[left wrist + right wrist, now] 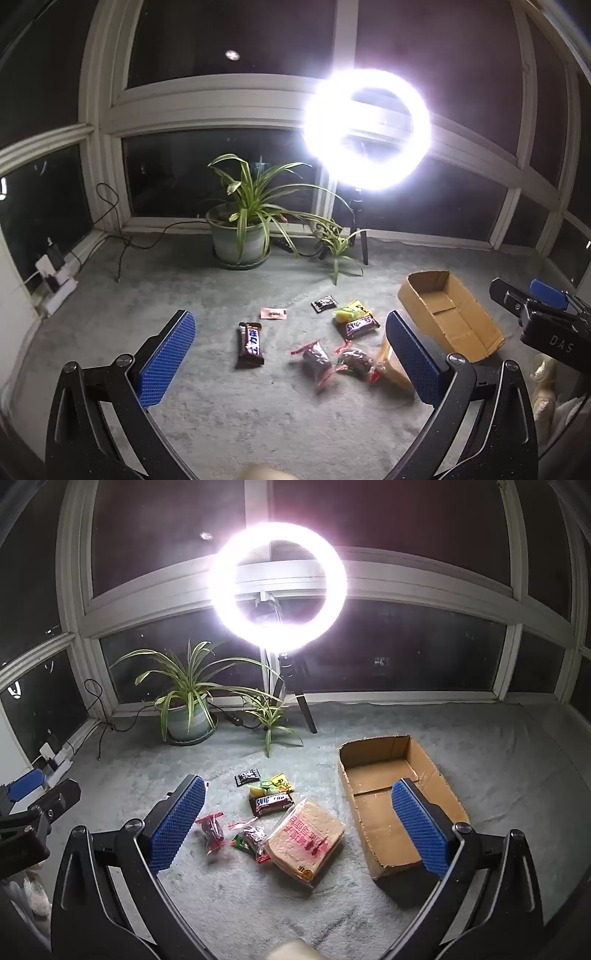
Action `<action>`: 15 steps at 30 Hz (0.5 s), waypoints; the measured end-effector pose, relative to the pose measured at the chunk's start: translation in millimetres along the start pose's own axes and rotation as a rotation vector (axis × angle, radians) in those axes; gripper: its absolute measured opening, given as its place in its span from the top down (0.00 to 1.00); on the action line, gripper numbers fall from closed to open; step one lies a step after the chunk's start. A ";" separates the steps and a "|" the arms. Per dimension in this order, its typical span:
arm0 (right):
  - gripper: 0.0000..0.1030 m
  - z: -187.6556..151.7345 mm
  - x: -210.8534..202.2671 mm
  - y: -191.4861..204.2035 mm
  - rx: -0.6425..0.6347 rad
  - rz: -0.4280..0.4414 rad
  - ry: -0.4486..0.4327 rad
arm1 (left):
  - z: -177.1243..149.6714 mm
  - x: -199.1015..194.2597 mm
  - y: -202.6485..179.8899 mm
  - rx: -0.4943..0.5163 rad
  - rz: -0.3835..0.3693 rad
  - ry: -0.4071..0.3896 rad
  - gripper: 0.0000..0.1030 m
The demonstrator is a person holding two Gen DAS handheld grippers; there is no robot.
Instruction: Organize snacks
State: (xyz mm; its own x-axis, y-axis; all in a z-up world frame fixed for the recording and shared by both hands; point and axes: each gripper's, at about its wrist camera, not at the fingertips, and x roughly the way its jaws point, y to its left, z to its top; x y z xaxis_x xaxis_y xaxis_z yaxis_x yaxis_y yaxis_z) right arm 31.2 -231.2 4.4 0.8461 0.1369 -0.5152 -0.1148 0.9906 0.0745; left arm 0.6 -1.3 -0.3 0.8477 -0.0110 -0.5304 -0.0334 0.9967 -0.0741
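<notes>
Both jaws spread wide, nothing pinched: left gripper, right gripper. Snacks lie centre frame on grey carpet, cardboard box empty at right. Bagged bread: light, squashy, slippery film; pinch an edge gently. Snickers bar: stiff, grip across its width.

Both wrist cameras look forward and downward between their own blue pads at a grey carpet, toward a dark window. The left view sits further left, the right nearer the box. Both share the snacks, plant and ring light.
</notes>
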 end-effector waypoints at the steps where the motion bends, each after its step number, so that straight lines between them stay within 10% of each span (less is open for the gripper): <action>1: 0.00 0.1 -0.1 0.1 0.002 -0.002 0.001 | 0.0 0.3 -1.8 0.001 -0.008 0.003 0.01; 15: 0.00 2.3 4.9 -0.2 -0.005 -0.004 0.000 | 2.3 2.1 6.6 -0.039 -0.020 -0.003 0.01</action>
State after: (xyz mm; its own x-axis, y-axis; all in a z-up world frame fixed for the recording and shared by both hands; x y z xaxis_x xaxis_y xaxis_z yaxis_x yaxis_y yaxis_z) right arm 36.6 -230.7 3.8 0.8467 0.1332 -0.5152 -0.1140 0.9911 0.0688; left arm 3.4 5.5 0.1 0.8500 -0.0310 -0.5259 -0.0368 0.9923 -0.1181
